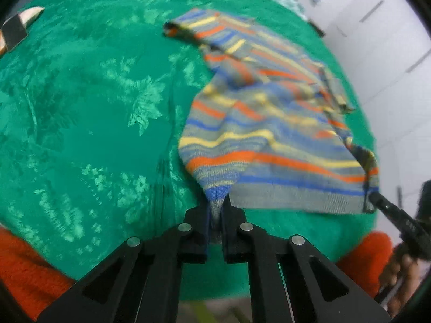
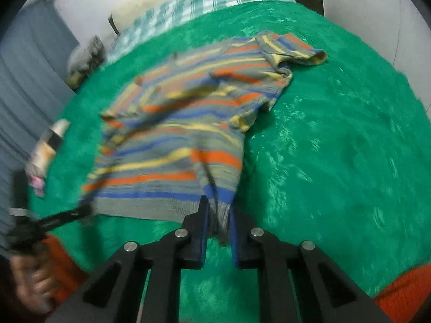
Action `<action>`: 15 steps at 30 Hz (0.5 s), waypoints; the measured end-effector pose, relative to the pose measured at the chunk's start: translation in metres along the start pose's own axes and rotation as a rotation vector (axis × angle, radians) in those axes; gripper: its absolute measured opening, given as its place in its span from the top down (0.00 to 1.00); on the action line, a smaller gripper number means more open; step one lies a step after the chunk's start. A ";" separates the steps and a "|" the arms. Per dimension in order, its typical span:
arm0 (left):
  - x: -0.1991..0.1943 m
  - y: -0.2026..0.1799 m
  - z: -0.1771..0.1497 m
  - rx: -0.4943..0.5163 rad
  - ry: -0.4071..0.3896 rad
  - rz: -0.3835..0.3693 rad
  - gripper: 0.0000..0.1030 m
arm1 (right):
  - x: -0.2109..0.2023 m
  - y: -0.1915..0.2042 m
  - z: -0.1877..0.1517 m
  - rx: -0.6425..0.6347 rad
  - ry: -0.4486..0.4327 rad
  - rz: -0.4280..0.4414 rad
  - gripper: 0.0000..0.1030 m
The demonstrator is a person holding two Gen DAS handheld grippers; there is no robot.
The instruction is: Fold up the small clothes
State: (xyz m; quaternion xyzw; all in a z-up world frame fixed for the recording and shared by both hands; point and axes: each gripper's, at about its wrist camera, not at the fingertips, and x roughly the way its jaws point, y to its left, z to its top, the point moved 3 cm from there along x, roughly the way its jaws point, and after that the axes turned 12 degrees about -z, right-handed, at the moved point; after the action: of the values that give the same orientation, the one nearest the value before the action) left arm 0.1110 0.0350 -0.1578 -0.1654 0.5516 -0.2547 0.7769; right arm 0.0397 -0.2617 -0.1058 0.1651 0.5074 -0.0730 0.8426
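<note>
A small striped knit sweater (image 1: 258, 123), grey with orange, yellow and blue bands, lies spread on a green blanket (image 1: 89, 113). My left gripper (image 1: 215, 210) is shut on one bottom hem corner of the sweater. My right gripper (image 2: 218, 215) is shut on the other bottom hem corner; the sweater (image 2: 188, 123) stretches away from it. The hem hangs taut between the two grippers, slightly lifted. The right gripper also shows at the right edge of the left wrist view (image 1: 377, 197), and the left gripper at the left edge of the right wrist view (image 2: 83, 211). One sleeve (image 2: 296, 49) lies flat at the far end.
A green-and-white checked cloth (image 2: 204, 0) lies beyond the blanket by the white wall. A small folded item (image 2: 45, 145) sits at the blanket's left edge; it also shows in the left wrist view (image 1: 18, 27). Orange sleeves of the person (image 1: 24, 266) frame the bottom corners.
</note>
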 end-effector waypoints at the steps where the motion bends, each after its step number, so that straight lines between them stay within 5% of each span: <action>1: -0.009 -0.003 -0.001 0.011 0.011 -0.017 0.95 | -0.010 -0.005 -0.001 0.023 0.015 0.039 0.87; 5: -0.032 -0.013 -0.020 0.072 0.083 -0.019 0.95 | -0.035 -0.020 -0.017 0.104 0.118 0.171 0.87; 10: 0.006 -0.002 -0.055 0.095 0.213 0.089 0.95 | 0.012 -0.042 -0.047 0.140 0.274 0.048 0.87; 15: 0.012 0.001 -0.065 0.102 0.204 0.120 0.95 | 0.029 -0.048 -0.054 0.171 0.293 -0.014 0.86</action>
State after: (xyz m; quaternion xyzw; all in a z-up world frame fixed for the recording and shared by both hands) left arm 0.0534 0.0302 -0.1893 -0.0656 0.6230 -0.2511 0.7379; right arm -0.0056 -0.2863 -0.1640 0.2414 0.6179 -0.0970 0.7419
